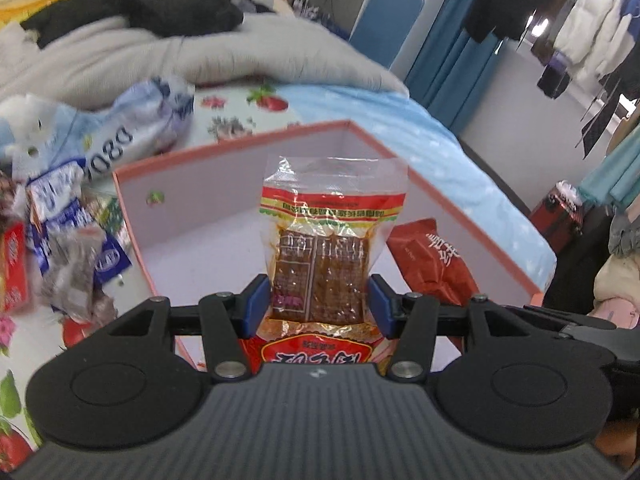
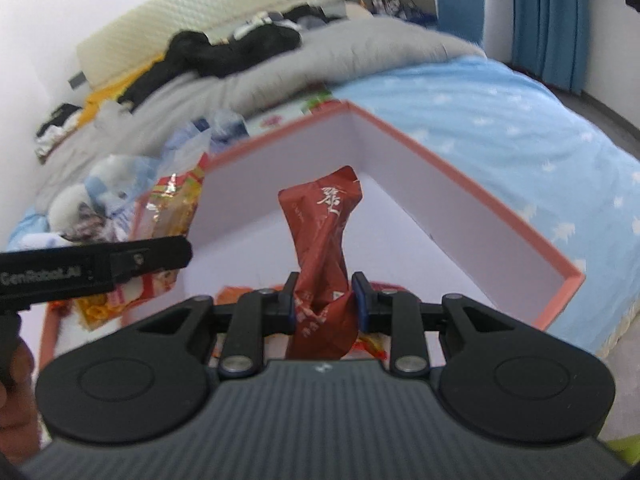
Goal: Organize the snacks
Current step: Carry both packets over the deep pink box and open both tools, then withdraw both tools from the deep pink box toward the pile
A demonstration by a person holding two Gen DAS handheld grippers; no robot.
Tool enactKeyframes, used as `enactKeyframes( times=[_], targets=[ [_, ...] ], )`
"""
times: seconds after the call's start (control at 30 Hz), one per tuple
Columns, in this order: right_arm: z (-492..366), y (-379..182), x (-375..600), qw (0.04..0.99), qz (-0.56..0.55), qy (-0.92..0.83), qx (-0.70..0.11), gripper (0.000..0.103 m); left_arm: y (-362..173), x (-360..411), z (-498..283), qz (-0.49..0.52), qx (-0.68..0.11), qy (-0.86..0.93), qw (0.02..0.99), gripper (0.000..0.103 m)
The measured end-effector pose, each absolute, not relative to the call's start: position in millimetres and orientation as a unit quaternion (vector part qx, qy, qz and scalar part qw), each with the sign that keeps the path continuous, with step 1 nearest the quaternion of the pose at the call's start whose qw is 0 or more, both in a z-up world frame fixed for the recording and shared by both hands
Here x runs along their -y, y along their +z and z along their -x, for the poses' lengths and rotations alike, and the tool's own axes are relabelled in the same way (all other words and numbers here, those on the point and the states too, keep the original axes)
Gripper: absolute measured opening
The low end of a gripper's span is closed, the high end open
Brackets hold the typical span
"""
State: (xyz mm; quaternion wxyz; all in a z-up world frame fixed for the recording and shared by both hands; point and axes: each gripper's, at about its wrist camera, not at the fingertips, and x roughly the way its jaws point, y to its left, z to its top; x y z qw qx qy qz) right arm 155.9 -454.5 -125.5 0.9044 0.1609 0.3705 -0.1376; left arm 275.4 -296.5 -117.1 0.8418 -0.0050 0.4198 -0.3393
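Note:
My left gripper is shut on a clear packet of brown spicy strips with a red, yellow and green band. It hangs above the open white box with a pink rim. My right gripper is shut on a crumpled red pouch, also over the box. The red pouch shows at the right in the left wrist view. In the right wrist view, the left gripper's black housing and its packet sit at the left, over the box's left wall.
Loose snack packets and a white plastic bag lie on the floral sheet left of the box. An orange wrapper lies on the box floor. A grey duvet with dark clothes lies behind. A light blue sheet runs along the right.

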Motion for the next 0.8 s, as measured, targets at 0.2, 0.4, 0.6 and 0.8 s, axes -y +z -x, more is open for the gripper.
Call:
enactKeyframes(
  times=[0.2,0.4,0.6,0.8],
  targets=[
    [-152,-140,462,0.893,-0.191,-0.143,-0.382,0.038,-125,300,-276,-0.005,-0.429,-0.345,0.835,0.064],
    [-146,-133,464,0.897,-0.196,-0.148,-0.366,0.056,-113,294,-265,-0.005,-0.418,-0.34,0.842,0.076],
    [-131,-105,460,0.913,-0.192,-0.142,-0.332,0.056,-74,273,-242,0.002,-0.38,-0.33,0.864,0.076],
    [-112,-66,440,0.932,-0.19,-0.123,-0.282,0.056,-27,236,-217,0.014,-0.325,-0.312,0.893,0.076]
  ],
)
